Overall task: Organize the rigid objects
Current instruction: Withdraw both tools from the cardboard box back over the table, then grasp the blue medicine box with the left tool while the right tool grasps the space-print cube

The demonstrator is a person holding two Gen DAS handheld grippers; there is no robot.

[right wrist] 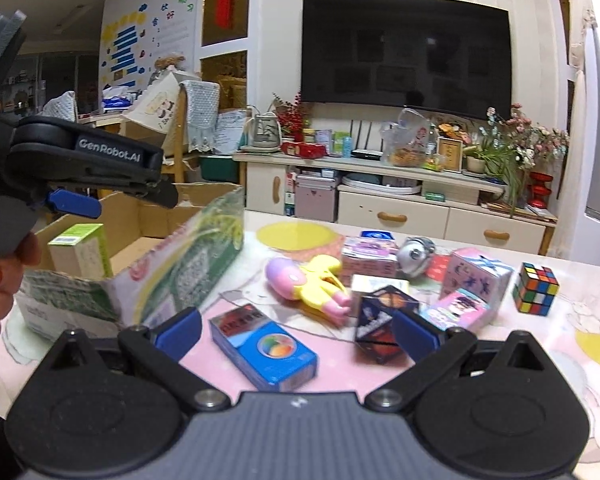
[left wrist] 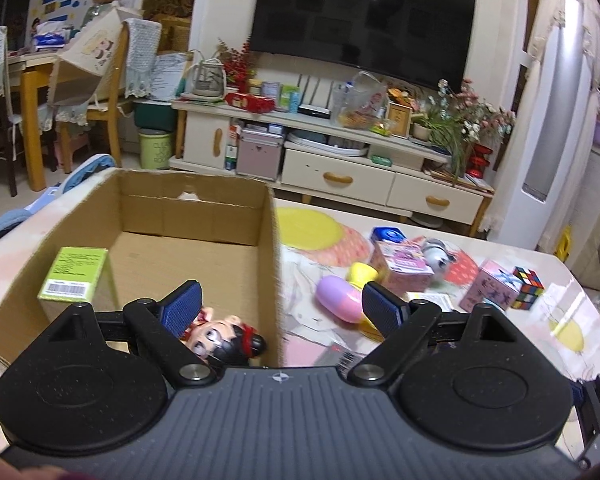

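Sitting at the table's left, the cardboard box (left wrist: 196, 216) is holding a green carton (left wrist: 74, 276) and doll (left wrist: 224, 336) beneath the wide-open, empty left gripper (left wrist: 280, 308), while the equally wide right gripper (right wrist: 296, 332) is risking nudging the blue box (right wrist: 264, 348) askew.

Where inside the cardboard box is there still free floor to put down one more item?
The cardboard box floor is bare in the middle and at the far wall, between the green box on one side and the opposite wall. The near corner is occupied by the doll. The table around the blue box is crowded.
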